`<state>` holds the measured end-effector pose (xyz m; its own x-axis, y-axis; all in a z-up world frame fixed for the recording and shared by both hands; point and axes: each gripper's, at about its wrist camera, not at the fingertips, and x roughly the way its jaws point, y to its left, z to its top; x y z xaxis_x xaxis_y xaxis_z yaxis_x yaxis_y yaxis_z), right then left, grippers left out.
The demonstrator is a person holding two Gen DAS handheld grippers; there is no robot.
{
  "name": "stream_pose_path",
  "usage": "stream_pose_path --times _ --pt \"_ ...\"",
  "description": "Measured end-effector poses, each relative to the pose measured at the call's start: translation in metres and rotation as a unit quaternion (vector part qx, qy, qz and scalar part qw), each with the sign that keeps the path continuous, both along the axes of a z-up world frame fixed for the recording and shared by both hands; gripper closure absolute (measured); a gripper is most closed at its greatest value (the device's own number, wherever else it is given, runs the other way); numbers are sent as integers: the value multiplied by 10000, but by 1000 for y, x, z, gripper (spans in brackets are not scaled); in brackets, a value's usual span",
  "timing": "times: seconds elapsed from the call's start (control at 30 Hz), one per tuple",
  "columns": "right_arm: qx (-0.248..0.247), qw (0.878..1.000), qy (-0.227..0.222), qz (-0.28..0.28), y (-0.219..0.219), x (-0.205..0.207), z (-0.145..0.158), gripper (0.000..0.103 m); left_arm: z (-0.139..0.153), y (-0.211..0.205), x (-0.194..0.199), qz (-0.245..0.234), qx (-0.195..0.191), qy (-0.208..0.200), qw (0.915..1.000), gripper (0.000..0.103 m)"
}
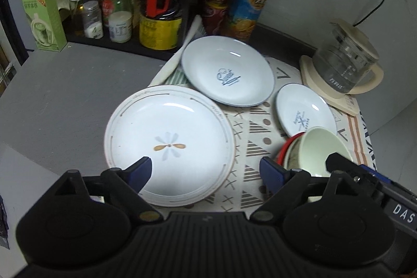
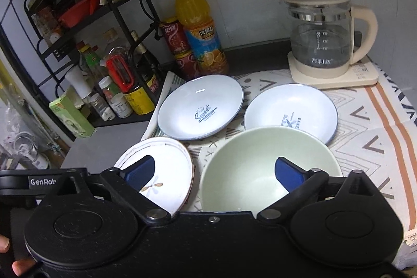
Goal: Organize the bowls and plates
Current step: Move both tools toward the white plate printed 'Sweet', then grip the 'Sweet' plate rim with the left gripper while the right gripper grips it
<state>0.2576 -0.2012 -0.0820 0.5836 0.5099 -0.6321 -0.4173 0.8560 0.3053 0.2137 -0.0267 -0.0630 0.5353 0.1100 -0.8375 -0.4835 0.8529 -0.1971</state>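
Observation:
A large white plate with a flower motif (image 1: 168, 145) lies just ahead of my left gripper (image 1: 206, 168), which is open and holds nothing; its left finger hangs over the plate's near part. Farther back lie a pale blue "Sweet" plate (image 1: 228, 70) and a smaller pale blue plate (image 1: 305, 111). A pale green bowl (image 2: 260, 168) sits in a patterned bowl and a red bowl (image 1: 282, 147). My right gripper (image 2: 213, 171) is open, with one finger inside the green bowl and the other over the flower plate (image 2: 166, 168), so the bowl's left wall lies between the jaws.
A glass kettle (image 2: 320, 38) on its base stands at the back right of the patterned cloth (image 2: 365, 127). An orange juice bottle (image 2: 198, 25), red cans (image 2: 174, 38) and a black rack of condiment bottles (image 2: 117, 85) line the back left, beside a green box (image 2: 70, 113).

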Motion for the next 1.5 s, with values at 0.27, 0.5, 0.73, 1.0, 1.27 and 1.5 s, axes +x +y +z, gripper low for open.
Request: stream_pose_path --times 0.27,0.5,0.73,1.0,1.27,1.5 --pt "-149 9998 14 -139 33 6 1 0 -1 31 7 -207 8 -50 9998 1" --pt "-315 9988 70 -373 57 9 0 0 -4 62 18 -397 39 19 9992 0" --pt "-320 9968 153 -721 76 16 -2 0 -6 87 35 -645 38 -17 9979 0" --pt "-347 9942 98 -1010 98 22 -8 0 -12 110 60 -944 -31 -23 9955 0" --pt "-371 9878 79 -1510 114 34 -18 6 -23 130 84 -1212 -74 -148 9925 3" --pt "-351 9849 161 -1690 125 47 -31 15 -35 142 111 -1464 -253 -231 9886 8"
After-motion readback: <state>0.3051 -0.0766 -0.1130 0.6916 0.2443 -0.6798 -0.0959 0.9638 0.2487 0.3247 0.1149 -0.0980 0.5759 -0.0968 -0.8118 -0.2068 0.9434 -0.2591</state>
